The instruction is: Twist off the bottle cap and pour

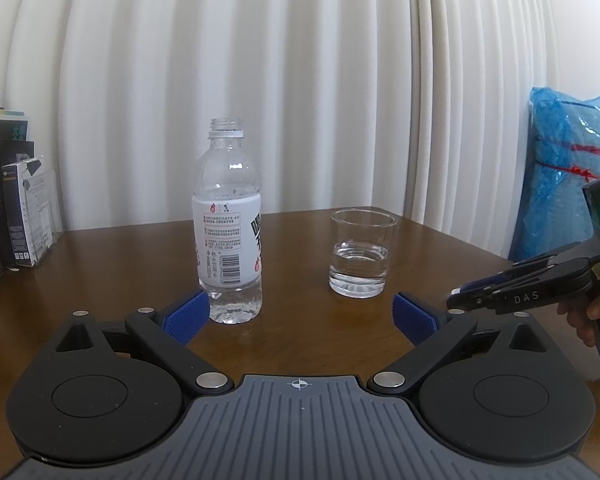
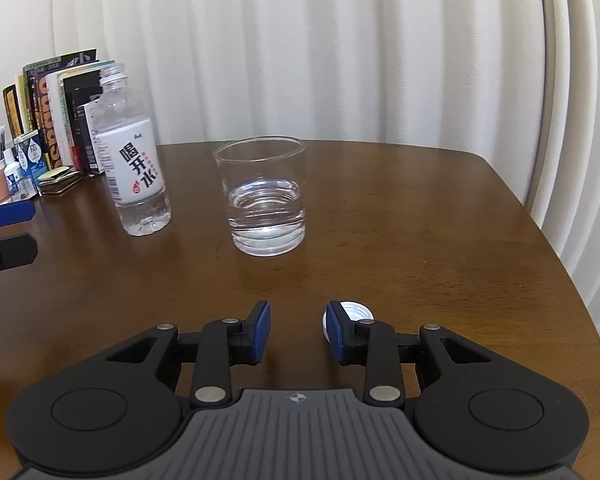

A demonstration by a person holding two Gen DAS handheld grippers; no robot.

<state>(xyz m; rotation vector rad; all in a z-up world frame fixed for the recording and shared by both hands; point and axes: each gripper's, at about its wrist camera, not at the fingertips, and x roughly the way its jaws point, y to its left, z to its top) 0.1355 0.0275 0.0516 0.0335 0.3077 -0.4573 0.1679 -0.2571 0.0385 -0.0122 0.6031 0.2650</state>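
Books stand behind uncapped bottle; both hand-held grippers gape, empty.

1. The bottle, left of centre in the right wrist view, bears "喝开水" on its white label.
2. The right gripper, at the right edge of the left wrist view, reads "DAS".
3. The bottle's barcode and small print look unreadable.

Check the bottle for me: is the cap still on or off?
Off. The bottle shows bare neck threads, and the white cap lies on the table beside the right gripper.
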